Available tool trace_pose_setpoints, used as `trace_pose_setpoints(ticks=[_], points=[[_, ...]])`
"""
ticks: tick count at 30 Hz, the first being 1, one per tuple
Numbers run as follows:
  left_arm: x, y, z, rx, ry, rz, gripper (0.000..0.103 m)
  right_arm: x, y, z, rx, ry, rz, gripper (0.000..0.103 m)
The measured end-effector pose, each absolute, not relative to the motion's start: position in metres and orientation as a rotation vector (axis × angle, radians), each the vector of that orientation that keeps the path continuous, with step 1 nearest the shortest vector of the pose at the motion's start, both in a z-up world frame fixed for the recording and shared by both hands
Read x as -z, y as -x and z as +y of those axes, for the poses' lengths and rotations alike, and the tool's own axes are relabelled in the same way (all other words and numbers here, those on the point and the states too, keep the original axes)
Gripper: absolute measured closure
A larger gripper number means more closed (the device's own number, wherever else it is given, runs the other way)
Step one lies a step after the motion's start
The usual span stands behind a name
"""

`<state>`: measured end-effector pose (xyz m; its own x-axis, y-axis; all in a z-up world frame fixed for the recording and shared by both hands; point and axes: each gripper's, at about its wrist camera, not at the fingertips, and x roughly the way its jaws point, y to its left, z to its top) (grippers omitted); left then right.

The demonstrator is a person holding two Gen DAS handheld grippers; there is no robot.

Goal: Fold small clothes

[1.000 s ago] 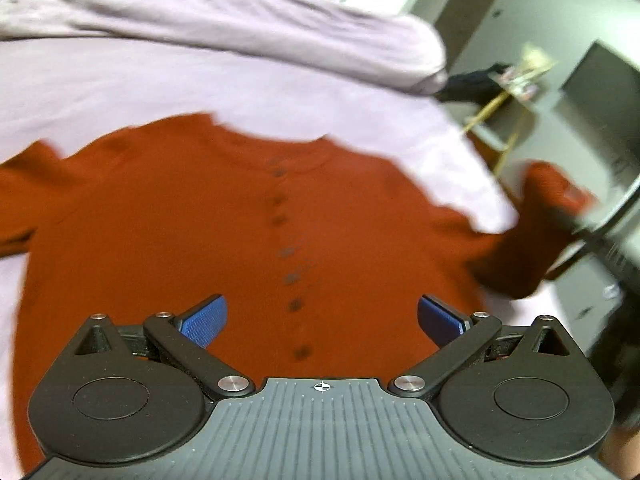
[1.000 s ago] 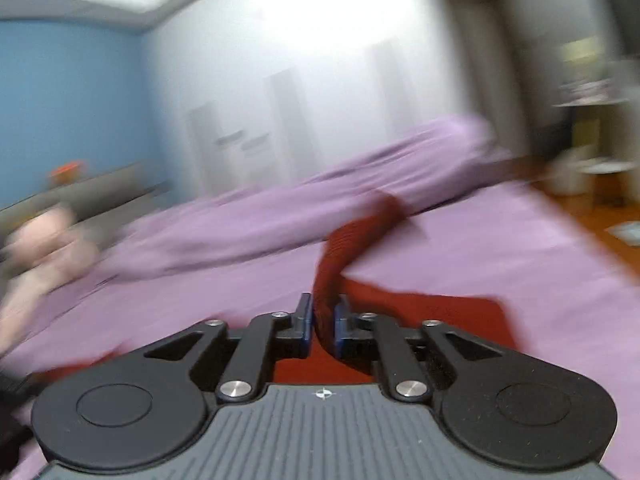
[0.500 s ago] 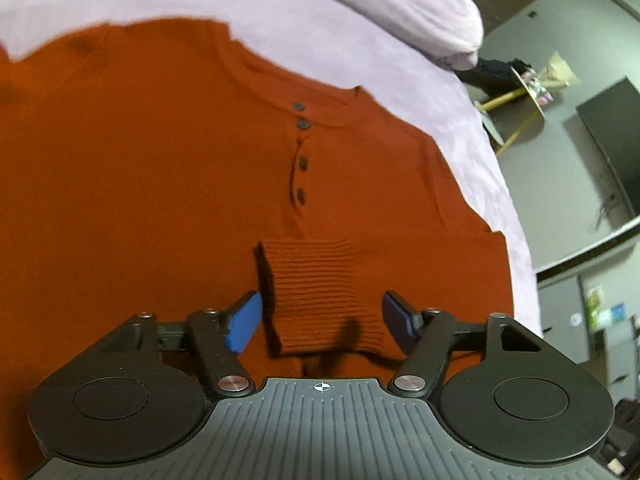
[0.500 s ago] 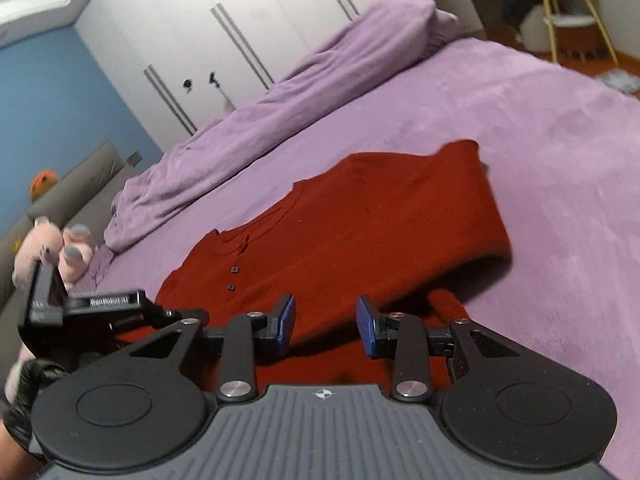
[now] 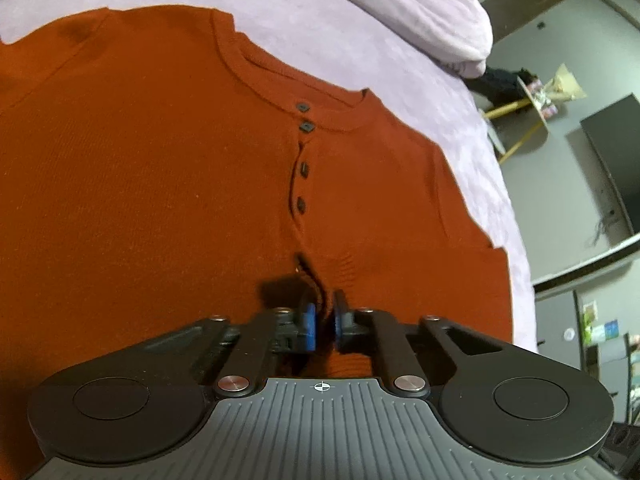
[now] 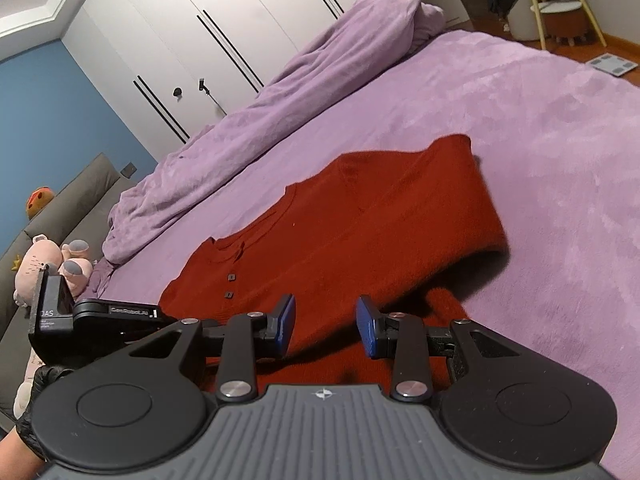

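Left wrist view: our left tool (image 5: 323, 322) has just closed, pinching the folded-in cuff of the red sweater (image 5: 160, 184) lying on the bed (image 5: 320, 20); our right tool (image 6: 326, 326) hangs part-open, empty. Lifting may drag the layer beneath.

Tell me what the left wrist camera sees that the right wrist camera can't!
Only the left wrist view shows the dark flat screen and the left gripper pinching a fold of knit. Only the right wrist view shows the pink plush toy, white wardrobe doors and the open right gripper. Both show the rust-orange buttoned knit sweater on the purple fleece bedspread.
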<state>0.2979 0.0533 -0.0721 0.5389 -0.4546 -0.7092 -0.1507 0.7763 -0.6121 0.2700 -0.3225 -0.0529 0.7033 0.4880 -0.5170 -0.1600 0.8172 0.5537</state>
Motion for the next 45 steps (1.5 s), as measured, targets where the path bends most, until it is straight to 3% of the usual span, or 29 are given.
trace_pose_setpoints(ticks=[10,16,17,21,23,25,27,32,39,40,43,45], points=[[-0.01,-0.286,0.089,0.174,0.464,0.753,0.096,0.043,-0.294,-0.313,-0.356,-0.426,0.695,0.069],[0.017,-0.287,0.145,-0.073,0.376,0.789,0.096,0.051,-0.313,-0.303,-0.334,-0.402,0.736,0.069],[0.026,-0.286,0.152,-0.079,0.402,0.808,0.094,0.051,-0.317,-0.302,-0.326,-0.396,0.741,0.069],[0.052,-0.277,0.162,-0.053,0.467,0.823,0.07,0.052,-0.331,-0.297,-0.303,-0.364,0.753,0.069],[0.057,-0.277,0.163,-0.027,0.496,0.824,0.067,0.051,-0.339,-0.295,-0.291,-0.343,0.751,0.069],[0.059,-0.286,0.159,-0.002,0.515,0.835,0.072,0.051,-0.348,-0.292,-0.279,-0.324,0.751,0.069],[0.059,-0.291,0.158,0.024,0.507,0.845,0.096,0.052,-0.358,-0.289,-0.264,-0.309,0.755,0.068],[0.034,-0.293,0.155,0.003,0.396,0.758,0.097,0.059,-0.39,-0.281,-0.216,-0.279,0.781,0.052],[0.009,-0.295,0.167,-0.065,0.297,0.672,0.097,0.077,-0.421,-0.272,-0.178,-0.265,0.834,0.05],[0.011,-0.294,0.17,-0.068,0.313,0.678,0.097,0.079,-0.423,-0.27,-0.184,-0.256,0.83,0.054],[0.019,-0.293,0.173,-0.074,0.328,0.708,0.097,0.077,-0.423,-0.259,-0.229,-0.202,0.805,0.085],[0.027,-0.296,0.172,-0.077,0.32,0.724,0.097,0.072,-0.422,-0.25,-0.225,-0.13,0.764,0.095]])
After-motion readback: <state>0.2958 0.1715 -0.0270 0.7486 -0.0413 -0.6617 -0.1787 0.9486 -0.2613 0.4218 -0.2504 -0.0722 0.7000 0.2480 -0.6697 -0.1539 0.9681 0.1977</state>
